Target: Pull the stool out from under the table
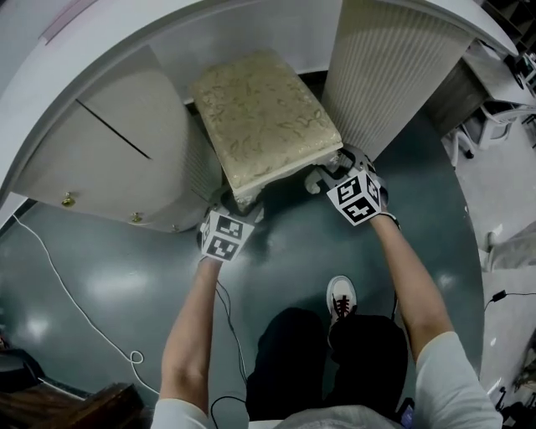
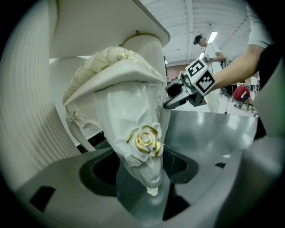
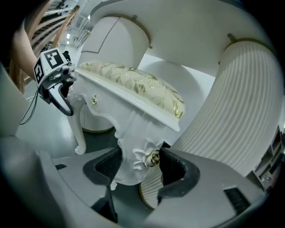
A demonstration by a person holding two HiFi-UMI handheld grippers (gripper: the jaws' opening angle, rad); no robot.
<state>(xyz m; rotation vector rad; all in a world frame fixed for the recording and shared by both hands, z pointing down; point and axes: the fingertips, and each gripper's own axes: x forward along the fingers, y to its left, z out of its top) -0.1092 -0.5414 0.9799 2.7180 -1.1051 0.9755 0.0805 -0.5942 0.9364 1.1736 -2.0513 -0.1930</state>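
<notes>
Well — left tool (image 1: 239, 209) and right tool (image 1: 331, 173), jaws wide, clamp the stool (image 1: 264, 117) by its front legs (image 2: 138, 129).

The stool (image 1: 266, 126) has a cream cushion patterned with gold leaves, and white legs with gold rosettes. The desk (image 1: 394, 71) is white, the floor (image 1: 100, 276) grey-green.

One stool (image 1: 266, 126) is counted, one table (image 1: 167, 25), two pedestals (image 1: 100, 167) (image 1: 394, 75) are seen beneath it, two gold knobs (image 1: 67, 199) (image 1: 136, 217), two grippers are counted, a left gripper (image 2: 142, 171) and a right gripper (image 3: 136, 167), two marker cubes (image 1: 224, 235) (image 1: 358, 197), one shoe (image 1: 340, 299), one white cable (image 1: 67, 293).
</notes>
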